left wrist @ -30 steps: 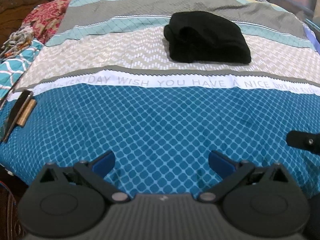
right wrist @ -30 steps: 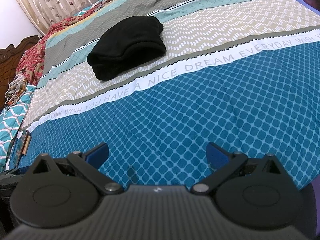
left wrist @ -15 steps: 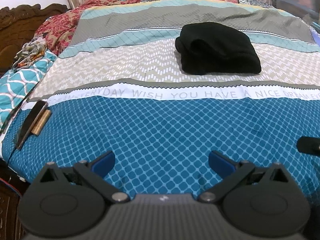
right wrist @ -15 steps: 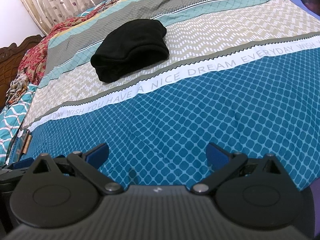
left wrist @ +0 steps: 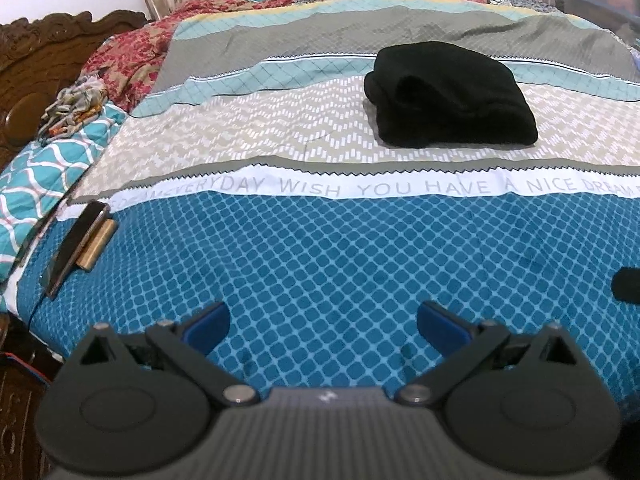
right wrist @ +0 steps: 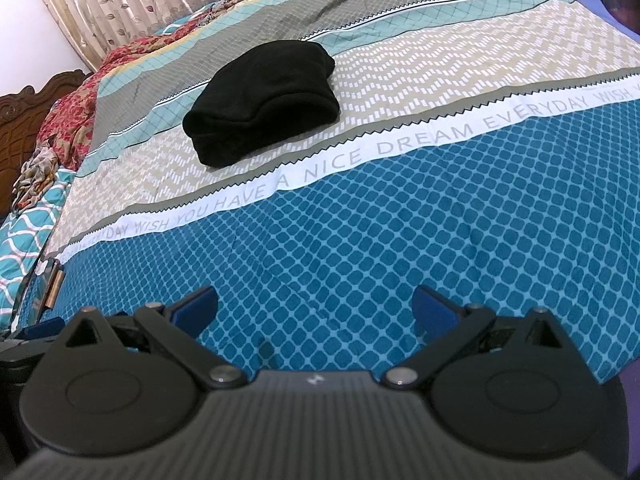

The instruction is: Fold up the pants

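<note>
Black pants (left wrist: 450, 94) lie folded in a thick bundle on the beige zigzag band of the bedspread, far ahead of both grippers; they also show in the right wrist view (right wrist: 264, 100). My left gripper (left wrist: 323, 326) is open and empty, hovering over the blue checked band near the bed's front edge. My right gripper (right wrist: 314, 308) is open and empty over the same blue band. A part of the right gripper (left wrist: 628, 284) shows at the right edge of the left wrist view.
The bedspread (left wrist: 320, 248) has a white lettered strip across it. A dark flat object with a brass piece (left wrist: 78, 246) lies at the bed's left edge. Rumpled patterned cloths (left wrist: 76, 100) and a carved wooden headboard (left wrist: 40, 52) are at the left. Curtains (right wrist: 120, 4) hang behind.
Both grippers have drawn back from the pants and tilted up a little, so more of the headboard and curtains shows. The pants have not moved. Both jaws stay open.
</note>
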A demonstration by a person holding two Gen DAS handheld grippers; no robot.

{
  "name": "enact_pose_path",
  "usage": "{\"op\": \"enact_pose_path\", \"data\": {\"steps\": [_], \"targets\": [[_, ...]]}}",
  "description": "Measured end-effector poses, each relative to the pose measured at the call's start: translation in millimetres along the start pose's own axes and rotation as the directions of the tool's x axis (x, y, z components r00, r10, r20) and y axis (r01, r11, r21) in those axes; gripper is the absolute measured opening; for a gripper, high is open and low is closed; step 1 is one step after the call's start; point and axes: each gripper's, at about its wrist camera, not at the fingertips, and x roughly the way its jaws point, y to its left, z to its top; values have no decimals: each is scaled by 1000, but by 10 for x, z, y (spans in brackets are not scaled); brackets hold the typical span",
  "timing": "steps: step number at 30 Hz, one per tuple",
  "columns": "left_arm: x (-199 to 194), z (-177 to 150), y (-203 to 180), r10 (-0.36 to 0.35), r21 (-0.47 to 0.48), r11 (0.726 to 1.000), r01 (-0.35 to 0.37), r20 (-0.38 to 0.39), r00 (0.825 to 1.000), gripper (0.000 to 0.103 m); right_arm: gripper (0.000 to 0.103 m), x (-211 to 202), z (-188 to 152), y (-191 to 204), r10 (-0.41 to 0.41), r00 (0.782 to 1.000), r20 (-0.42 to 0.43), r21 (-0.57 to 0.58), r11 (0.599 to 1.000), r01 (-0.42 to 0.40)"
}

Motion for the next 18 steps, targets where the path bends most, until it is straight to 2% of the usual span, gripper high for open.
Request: {"op": "enact_pose_path", "data": {"steps": [10,18], "targets": [[48,-6,17,-5,-19,1000,5,-41,999,103,103,6,-9,-4,4,1000,-8,5,1000,-4],[48,-13,12,-7,-10,1000,6,-45,999,103,103,1,-15,-16,8,1000,-11,7,1000,-8]]}}
